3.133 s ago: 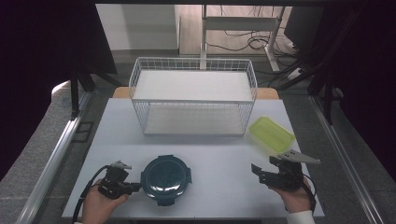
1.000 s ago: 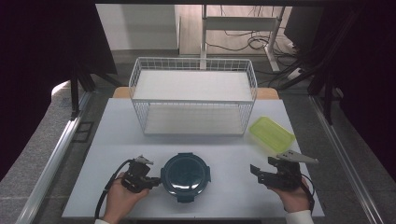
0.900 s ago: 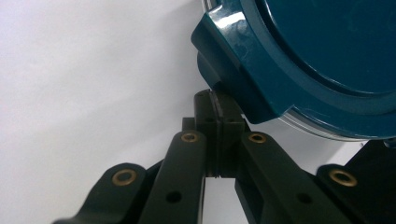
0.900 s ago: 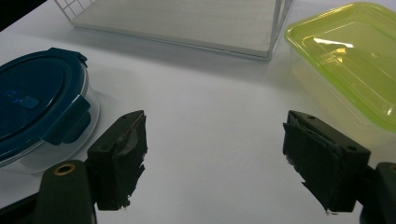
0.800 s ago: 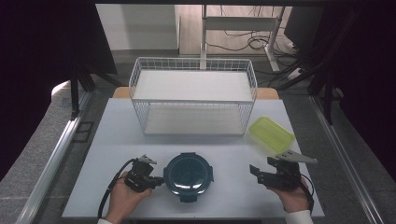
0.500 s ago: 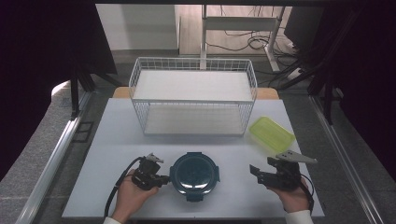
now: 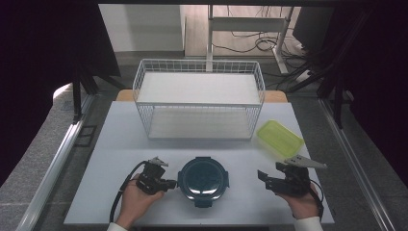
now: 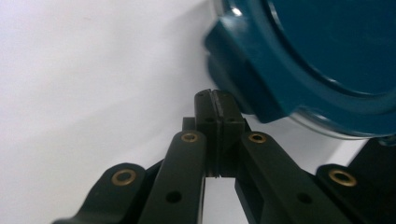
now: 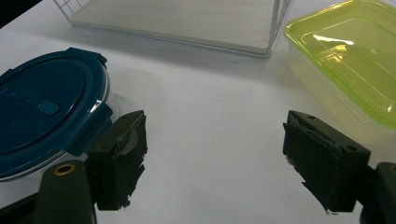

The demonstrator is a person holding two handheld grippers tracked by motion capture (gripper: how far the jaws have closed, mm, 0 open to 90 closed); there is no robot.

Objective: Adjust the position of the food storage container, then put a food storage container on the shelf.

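Note:
A round glass container with a dark blue clip lid (image 7: pixel 203 179) stands at the front middle of the white table (image 7: pixel 120 139). My left gripper (image 7: pixel 174 183) lies low on the table at its left side. In the left gripper view its jaws are pressed together with nothing between them, and the left gripper (image 8: pixel 215 100) tip sits against a lid tab of the container (image 8: pixel 317 60). My right gripper (image 7: pixel 262 179) rests to the container's right, a short gap away. The right gripper (image 9: pixel 219 154) is open wide and empty, with the container (image 9: pixel 46 112) just beyond its left jaw.
A white wire basket (image 7: pixel 199 120) stands at the back middle of the table; its front corner (image 9: pixel 275 28) shows in the right gripper view. A yellow-green lidded box (image 7: pixel 280 138) (image 9: pixel 345 60) lies right of the basket, beyond my right gripper.
My left gripper has slid to the right, and the blue-lidded container has moved right with it, toward the table's middle. The right gripper has stayed still.

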